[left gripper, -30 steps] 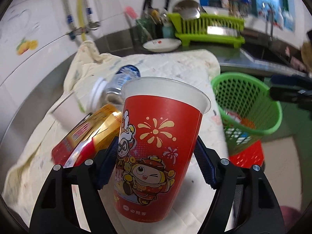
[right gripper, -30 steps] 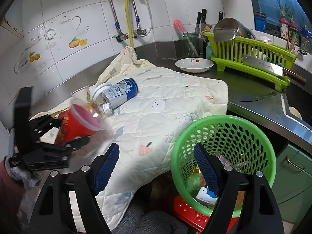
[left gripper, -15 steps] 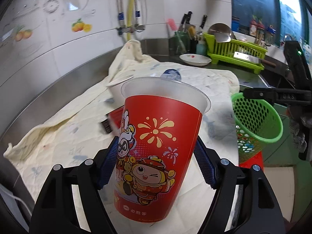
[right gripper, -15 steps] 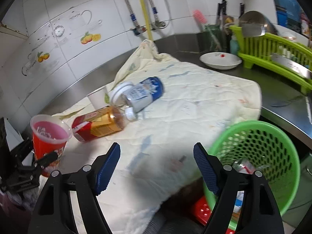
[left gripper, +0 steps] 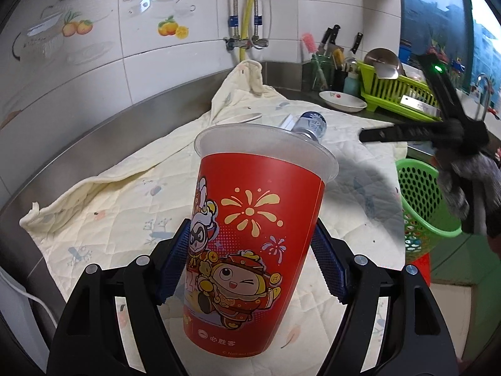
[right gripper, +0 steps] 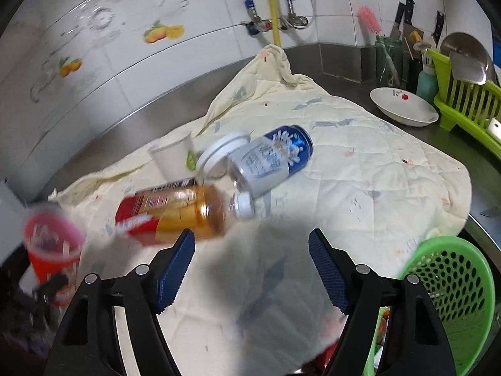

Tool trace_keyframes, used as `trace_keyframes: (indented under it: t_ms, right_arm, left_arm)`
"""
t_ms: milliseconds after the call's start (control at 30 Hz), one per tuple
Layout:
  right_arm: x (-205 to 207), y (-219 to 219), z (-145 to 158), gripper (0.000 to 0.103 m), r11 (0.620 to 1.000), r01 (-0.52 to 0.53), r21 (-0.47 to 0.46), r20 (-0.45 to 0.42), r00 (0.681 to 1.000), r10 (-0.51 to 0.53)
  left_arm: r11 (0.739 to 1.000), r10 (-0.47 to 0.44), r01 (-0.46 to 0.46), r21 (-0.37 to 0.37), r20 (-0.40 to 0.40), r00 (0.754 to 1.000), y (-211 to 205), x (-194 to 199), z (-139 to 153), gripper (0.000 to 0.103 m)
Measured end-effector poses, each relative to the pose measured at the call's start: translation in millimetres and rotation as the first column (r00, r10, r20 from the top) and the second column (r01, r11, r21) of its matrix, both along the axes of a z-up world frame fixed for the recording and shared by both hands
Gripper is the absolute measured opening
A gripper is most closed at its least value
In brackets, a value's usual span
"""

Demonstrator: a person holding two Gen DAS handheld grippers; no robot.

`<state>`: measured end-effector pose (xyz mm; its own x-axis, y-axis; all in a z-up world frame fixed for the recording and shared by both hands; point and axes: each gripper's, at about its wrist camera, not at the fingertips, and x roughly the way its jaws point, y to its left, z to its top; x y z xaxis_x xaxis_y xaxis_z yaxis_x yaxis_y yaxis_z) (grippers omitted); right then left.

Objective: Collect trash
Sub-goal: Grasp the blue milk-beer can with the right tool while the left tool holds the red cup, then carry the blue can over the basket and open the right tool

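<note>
My left gripper [left gripper: 250, 266] is shut on a red cartoon-printed plastic cup [left gripper: 250, 257] and holds it upright above the quilted cloth; the cup also shows blurred at the far left of the right wrist view [right gripper: 53, 250]. My right gripper [right gripper: 252, 269] is open and empty above the cloth, just in front of a lying tea bottle [right gripper: 184, 210]. Behind the bottle lie a blue-white can [right gripper: 269, 159], a white lid [right gripper: 222, 153] and a white paper cup [right gripper: 173, 159]. The green trash basket [right gripper: 454, 291] stands at the lower right, off the counter edge.
A cream quilted cloth [right gripper: 360, 181] covers the steel counter. A white dish [right gripper: 404, 109], a green dish rack [right gripper: 466, 103] and a knife holder [right gripper: 404, 53] stand at the back right. Tiled wall and pipes [right gripper: 272, 6] lie behind. The basket also shows in the left wrist view [left gripper: 422, 200].
My left gripper has carried the red cup up and back to the left, away from the trash pile. My right gripper has swung left from the basket toward the tea bottle.
</note>
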<state>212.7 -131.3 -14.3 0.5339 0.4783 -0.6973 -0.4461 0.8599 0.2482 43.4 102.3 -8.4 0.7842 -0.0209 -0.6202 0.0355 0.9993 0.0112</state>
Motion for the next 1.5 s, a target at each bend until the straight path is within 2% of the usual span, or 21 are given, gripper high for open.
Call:
trace_keyframes:
  t_ms: [233,333,467,800,1000,1233,1500]
  right_arm:
    - [66.3,14.7,-1.2,0.072,0.989,0.105,0.105,-0.137,0.987,-0.090]
    - [92.3,16.6,-5.5,0.070,0.973,0.173,0.153,-0.199,0.970,-0.142]
    - [119.7,19.0,-16.7,0.069,0.951,0.256,0.171,-0.273,0.940,-0.204]
    - [156.1,22.8,-54.6,0.069,0.900,0.378,0.218,-0.414,0.871,-0.265]
    - [163.9,22.1,-76.8,0.069,0.859,0.416,0.300,-0.499,0.835,-0.231]
    - [158.5,18.4,-74.0,0.069,0.856,0.402,0.325,-0.455,0.860,-0.232]
    - [135.3,-18.2,-41.6,0.068,0.857,0.375,0.353,-0.364,0.899,-0.244]
  left_arm:
    - [1.000,-0.005,0.005,-0.020,0.006,1.000,6.3,0.8,-2.2,0.073]
    - [1.000,-0.008,0.008,-0.021,0.008,1.000,6.9,-1.4,-3.4,0.073]
    - [0.999,-0.015,0.015,-0.030,0.010,1.000,9.7,-0.4,-4.1,0.073]
    - [0.999,-0.026,0.026,-0.044,0.007,1.000,13.2,2.5,-7.4,0.073]
    - [0.999,-0.023,0.023,-0.046,0.005,1.000,14.6,3.3,-7.5,0.073]
    - [0.998,-0.023,0.023,-0.050,0.004,1.000,13.3,2.2,-6.9,0.073]
    - [0.996,-0.068,0.068,-0.062,0.014,0.998,-2.2,4.9,-3.8,0.073]
